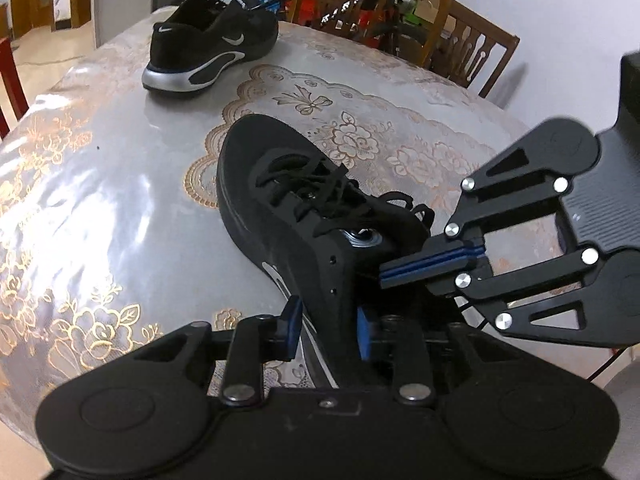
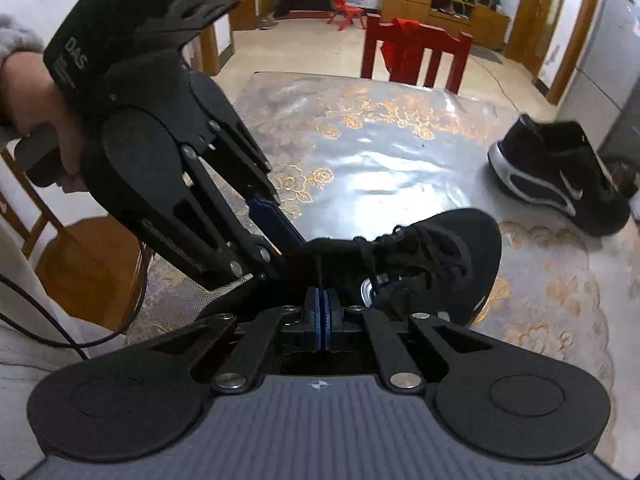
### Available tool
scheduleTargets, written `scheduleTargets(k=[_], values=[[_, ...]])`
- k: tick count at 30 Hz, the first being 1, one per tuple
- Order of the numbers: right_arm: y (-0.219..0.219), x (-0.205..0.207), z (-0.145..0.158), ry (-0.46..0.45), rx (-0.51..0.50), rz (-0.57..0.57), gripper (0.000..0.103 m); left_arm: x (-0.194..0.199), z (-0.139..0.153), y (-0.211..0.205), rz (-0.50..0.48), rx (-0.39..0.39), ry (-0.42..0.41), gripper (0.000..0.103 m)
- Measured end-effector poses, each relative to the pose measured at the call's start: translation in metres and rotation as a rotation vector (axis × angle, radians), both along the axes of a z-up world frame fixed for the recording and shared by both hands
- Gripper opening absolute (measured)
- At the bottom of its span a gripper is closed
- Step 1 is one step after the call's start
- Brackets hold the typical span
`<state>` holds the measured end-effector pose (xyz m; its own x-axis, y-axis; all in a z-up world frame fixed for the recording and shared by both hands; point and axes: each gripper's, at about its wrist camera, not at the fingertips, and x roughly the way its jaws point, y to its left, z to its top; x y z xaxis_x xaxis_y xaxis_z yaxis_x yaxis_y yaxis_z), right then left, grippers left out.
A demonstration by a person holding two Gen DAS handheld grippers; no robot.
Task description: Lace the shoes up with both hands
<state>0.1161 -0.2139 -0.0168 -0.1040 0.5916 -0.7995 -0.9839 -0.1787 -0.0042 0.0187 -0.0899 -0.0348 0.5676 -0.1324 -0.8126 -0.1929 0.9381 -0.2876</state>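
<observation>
Near shoe (image 1: 288, 216) lies on the worktop (image 1: 120, 200) at centre of the L wrist view, toe twd 11 o'clock, heel end at 5 o'clock betw the L claw (image 1: 329, 330) pads – clamped on the shoe's heel/side wall. R claw (image 2: 322, 312) comes in from 3 o'clock in that view; its blue pads are together, pinching a black lace (image 2: 320, 268) that runs up to the shoe's opening. 2nd shoe (image 1: 212, 44) sits well apart at 11 o'clock, upright – heel facing the camera. A hand (image 2: 44, 120) grips the L claw's handle.
</observation>
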Motion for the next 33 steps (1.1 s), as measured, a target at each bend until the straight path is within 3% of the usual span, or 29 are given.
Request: scheduleTargets(k=[20, 33], values=[[-0.024, 0.007, -0.006, 0.066, 0.18, -0.041, 0.003, -0.002, -0.001, 0.002, 0.004, -0.005, 0.007, 0.027], [-0.01, -0.004, -0.011, 0.014, 0.218, -0.006, 0.004, -0.003, 0.001, 0.0, 0.004, 0.022, 0.022, 0.033]])
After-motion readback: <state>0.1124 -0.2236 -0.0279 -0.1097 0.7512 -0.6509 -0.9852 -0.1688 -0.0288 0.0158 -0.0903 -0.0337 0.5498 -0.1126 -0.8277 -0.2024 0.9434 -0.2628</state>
